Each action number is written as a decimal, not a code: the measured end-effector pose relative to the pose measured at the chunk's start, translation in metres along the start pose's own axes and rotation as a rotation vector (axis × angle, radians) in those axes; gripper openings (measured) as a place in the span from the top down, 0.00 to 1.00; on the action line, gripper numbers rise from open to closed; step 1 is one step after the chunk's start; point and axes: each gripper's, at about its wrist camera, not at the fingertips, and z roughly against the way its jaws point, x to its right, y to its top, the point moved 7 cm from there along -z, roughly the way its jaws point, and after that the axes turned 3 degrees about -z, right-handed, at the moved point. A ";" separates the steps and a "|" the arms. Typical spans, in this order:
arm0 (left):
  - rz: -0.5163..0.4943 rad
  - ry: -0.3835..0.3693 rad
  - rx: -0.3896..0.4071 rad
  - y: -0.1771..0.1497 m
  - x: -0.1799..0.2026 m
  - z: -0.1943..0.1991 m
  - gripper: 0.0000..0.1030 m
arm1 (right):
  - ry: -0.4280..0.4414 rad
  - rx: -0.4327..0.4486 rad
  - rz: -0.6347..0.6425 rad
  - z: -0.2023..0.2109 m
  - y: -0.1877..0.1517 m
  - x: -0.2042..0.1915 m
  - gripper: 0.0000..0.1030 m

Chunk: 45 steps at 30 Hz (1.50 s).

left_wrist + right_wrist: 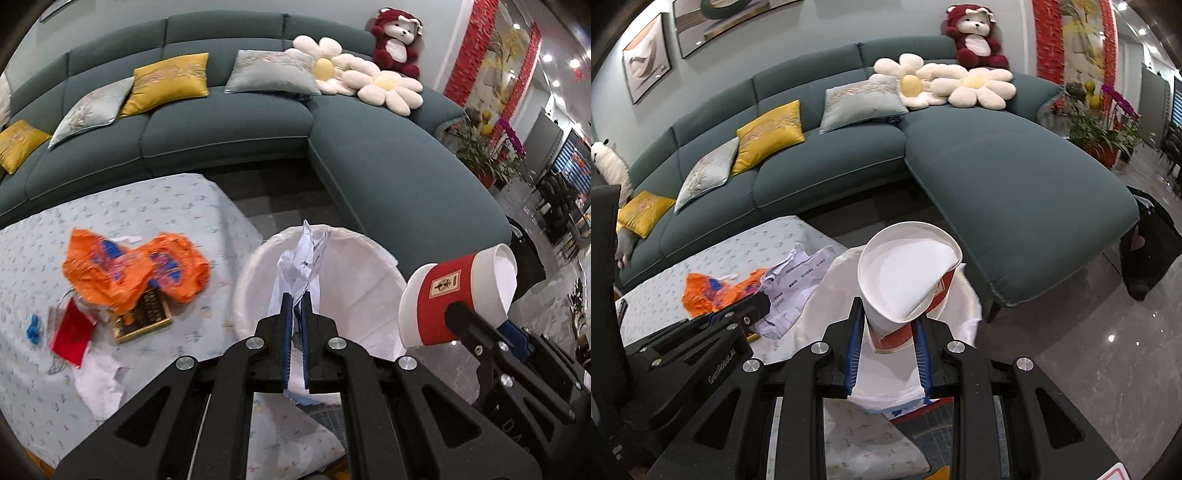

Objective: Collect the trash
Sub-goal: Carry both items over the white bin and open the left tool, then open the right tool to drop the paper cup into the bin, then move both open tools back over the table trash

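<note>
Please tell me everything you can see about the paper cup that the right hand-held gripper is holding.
The paper cup is red outside with a white band at the base and a small label; inside it is white. It looks like thin paper, and its rim is squashed out of round. It lies tilted, mouth pointing away from the right hand-held gripper, whose blue-padded fingers clamp its sides. It hangs above the white-lined trash bin, touching nothing else.

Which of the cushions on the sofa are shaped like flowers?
The two white cushions with yellow centres, beside the red plush bear; the others are square.
</note>
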 end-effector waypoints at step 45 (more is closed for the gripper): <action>0.100 0.114 0.014 0.013 -0.059 -0.009 0.42 | -0.038 0.006 0.067 -0.032 0.029 -0.028 0.49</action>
